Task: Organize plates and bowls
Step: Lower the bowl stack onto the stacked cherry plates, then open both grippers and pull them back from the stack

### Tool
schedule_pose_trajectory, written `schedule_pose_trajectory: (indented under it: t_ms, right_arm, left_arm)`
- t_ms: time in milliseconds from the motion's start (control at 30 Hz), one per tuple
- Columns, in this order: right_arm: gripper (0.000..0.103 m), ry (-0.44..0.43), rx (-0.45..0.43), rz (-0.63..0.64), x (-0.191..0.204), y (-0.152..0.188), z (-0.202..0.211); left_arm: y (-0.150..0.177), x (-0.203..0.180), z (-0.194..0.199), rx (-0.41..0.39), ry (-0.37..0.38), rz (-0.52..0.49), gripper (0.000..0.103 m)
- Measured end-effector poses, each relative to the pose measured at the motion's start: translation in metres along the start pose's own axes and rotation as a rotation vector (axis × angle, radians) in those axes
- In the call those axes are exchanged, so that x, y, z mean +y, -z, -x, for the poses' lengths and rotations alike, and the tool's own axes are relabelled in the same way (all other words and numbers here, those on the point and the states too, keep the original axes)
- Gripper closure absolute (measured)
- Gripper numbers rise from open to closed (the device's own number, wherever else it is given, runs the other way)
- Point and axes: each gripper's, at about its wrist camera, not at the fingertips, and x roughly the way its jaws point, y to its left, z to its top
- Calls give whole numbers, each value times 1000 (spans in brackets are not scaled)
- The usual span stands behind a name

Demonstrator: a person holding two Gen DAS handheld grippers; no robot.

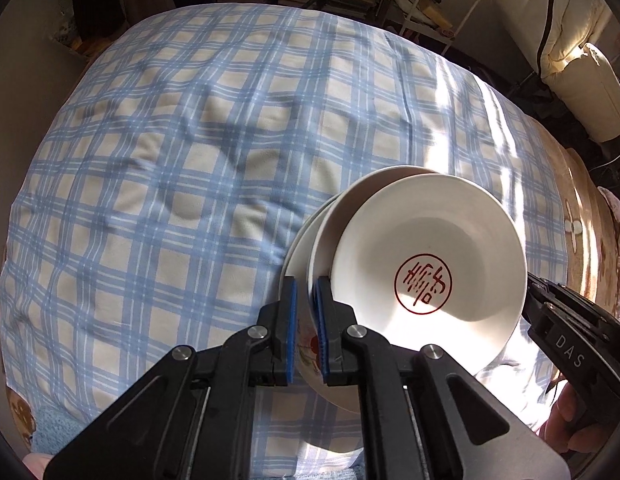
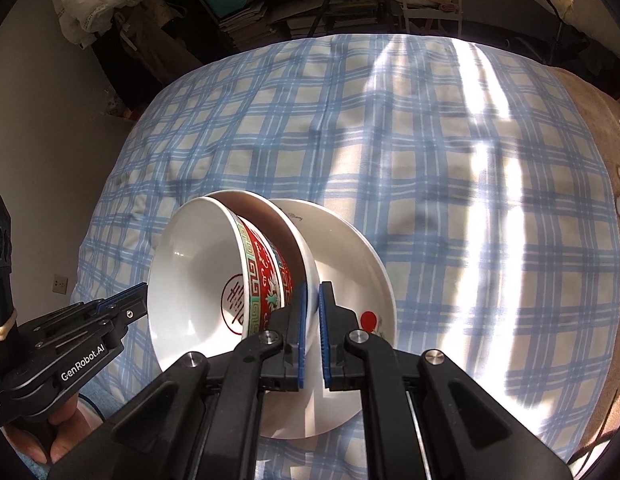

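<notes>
**Tilted stack of bowls and plate, gripped from both sides over the checked cloth**

Held steeply nose-down over the blue checked cloth (image 1: 150, 200), with the left gripper (image 1: 306, 284) at one side of the stack and the right gripper (image 2: 314, 290) at the opposite side. Nearly closed in both cases, with only a thin white wall between the blue pads (image 1: 292, 312). Clamped, as far as can be made out, on the rim of the outer bowl (image 2: 288, 236) at both sides, with one finger inside it against the nested bowl and the other outside, next to the plate (image 2: 349, 256). Grasped from behind by the left hand (image 2: 50, 440), low at the left of the right wrist view, and by the right hand (image 1: 561, 420), low at the right of the left wrist view.

Nested inside the outer bowl: a seal bowl (image 1: 421, 264), white within, with a round red seal mark on its floor and a red and green patterned band round its outside. Backed by the plate, white with a small red flower near its rim, close against the outer bowl's far side. Tipped well off level as a whole, with the bowl mouths turned toward the left gripper and the plate toward the right one. Leaning along its axis from one gripper across to the other, not upright. Placed toward the near edge of the cloth, partly in a patch of sun. Impossible to tell whether resting by its lowest edge on the cloth or hanging clear of it.
</notes>
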Motion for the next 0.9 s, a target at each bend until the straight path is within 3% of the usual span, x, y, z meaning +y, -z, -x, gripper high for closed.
schedule_pose_trajectory:
  t_ms: [233, 367, 467, 533, 600, 700, 900]
  right_arm:
    - [93, 71, -19, 82, 12, 7, 14]
    - [93, 46, -37, 96, 16, 10, 29]
    - [91, 58, -63, 125, 22, 14, 40]
    - [80, 53, -82, 136, 24, 16, 48]
    - [70, 40, -113, 143, 25, 20, 58]
    - [68, 34, -158, 175, 30, 24, 72]
    - [49, 5, -246, 229, 36, 38, 98]
  left_arm:
    - [8, 5, 8, -4, -9, -10, 86]
    - [13, 1, 26, -72, -53, -55, 81]
    - [15, -3, 46, -142, -98, -88, 69]
    - [17, -4, 61, -193, -122, -105, 54]
    - [20, -5, 73, -242, -165, -123, 46]
    - [28, -5, 91, -304, -199, -162, 29]
    - [43, 8, 129, -452, -201, -122, 16]
